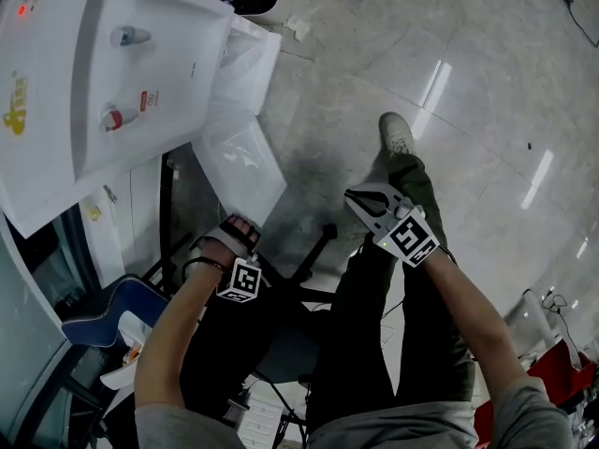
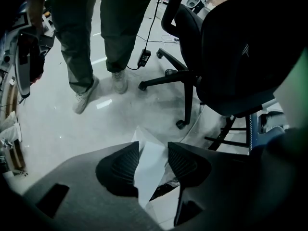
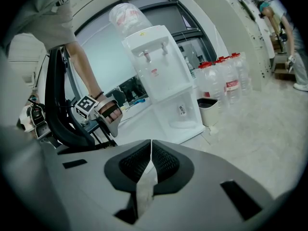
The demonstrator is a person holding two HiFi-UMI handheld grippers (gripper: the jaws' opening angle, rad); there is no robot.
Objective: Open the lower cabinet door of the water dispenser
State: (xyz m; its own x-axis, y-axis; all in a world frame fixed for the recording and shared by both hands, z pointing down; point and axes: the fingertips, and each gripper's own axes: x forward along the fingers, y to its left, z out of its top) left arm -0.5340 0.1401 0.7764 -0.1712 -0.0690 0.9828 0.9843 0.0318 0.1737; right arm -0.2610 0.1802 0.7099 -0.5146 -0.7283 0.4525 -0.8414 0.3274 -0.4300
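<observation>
The white water dispenser (image 1: pixel 112 82) stands at the upper left, seen from above with its two taps. Its lower cabinet door (image 1: pixel 239 162) is swung outward over the floor. My left gripper (image 1: pixel 245 230) points steeply down at the door's free edge. In the left gripper view the white door edge (image 2: pixel 151 172) runs between the pads, and the left gripper (image 2: pixel 153 150) is shut on it. My right gripper (image 1: pixel 360 197) hangs over the floor to the right, away from the door. Its pads meet with nothing between them (image 3: pixel 150 146). The right gripper view shows the dispenser (image 3: pixel 159 71) with its bottle on top.
A black office chair (image 2: pixel 231 57) stands close behind the left hand, its base near a cable and adapter (image 2: pixel 144 57). Several water bottles (image 3: pixel 224 78) and a small bin (image 3: pixel 208 110) stand right of the dispenser. My legs and white shoe (image 1: pixel 398 137) are on the grey floor.
</observation>
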